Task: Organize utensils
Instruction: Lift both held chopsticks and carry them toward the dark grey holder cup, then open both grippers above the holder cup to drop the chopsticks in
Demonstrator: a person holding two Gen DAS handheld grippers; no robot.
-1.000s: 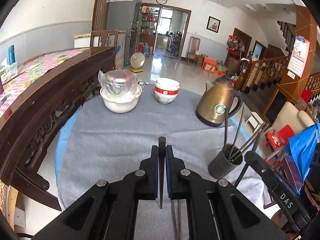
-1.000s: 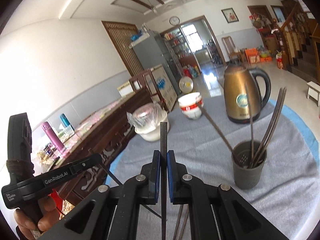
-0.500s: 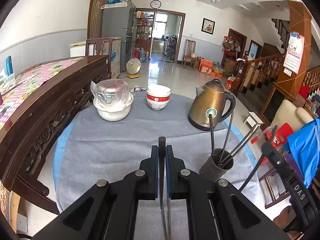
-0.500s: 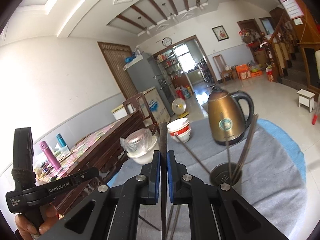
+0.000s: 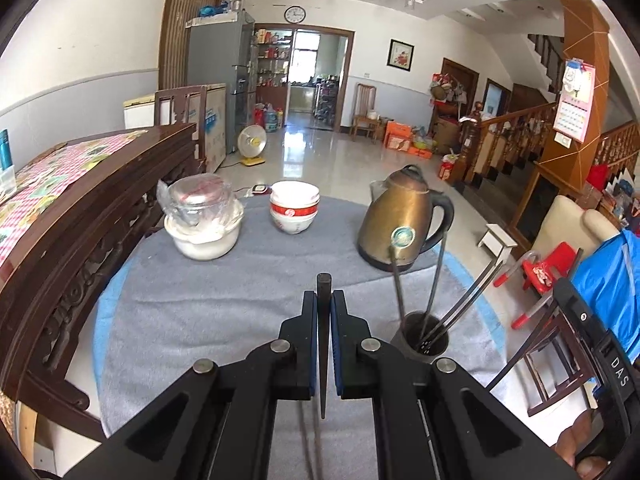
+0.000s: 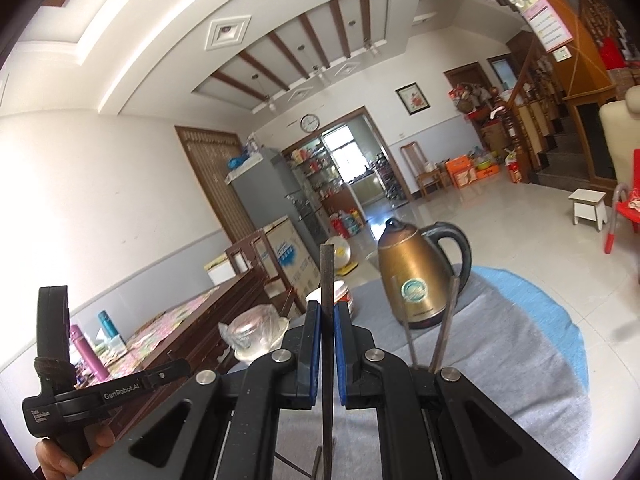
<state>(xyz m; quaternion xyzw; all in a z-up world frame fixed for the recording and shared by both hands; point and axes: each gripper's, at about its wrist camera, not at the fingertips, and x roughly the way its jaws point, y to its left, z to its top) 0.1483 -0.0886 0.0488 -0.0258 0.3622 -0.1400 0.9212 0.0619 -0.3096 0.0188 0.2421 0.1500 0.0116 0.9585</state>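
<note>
I have one dark chopstick clenched in each tool: the left tool (image 5: 325, 300) pinches a chopstick (image 5: 323, 344) that stands upright between its pads, and the right tool (image 6: 327, 312) grips another chopstick (image 6: 327, 340) the same way. Both are held above the grey-clothed bench (image 5: 200, 320), not yet stowed.

I judge the step in hand to be carrying these two sticks to the dark holder cup (image 5: 424, 338), which stands on the bench just right of the left tool. Next I need to bring each tip over the cup's mouth, thread it past the sticks already leaning there, then let go.

Count: one cup holding about four chopsticks, two more in my tools, one brass kettle (image 5: 402, 224), one stack of bowls (image 5: 295, 212), one covered white bowl (image 5: 204, 220).
</note>
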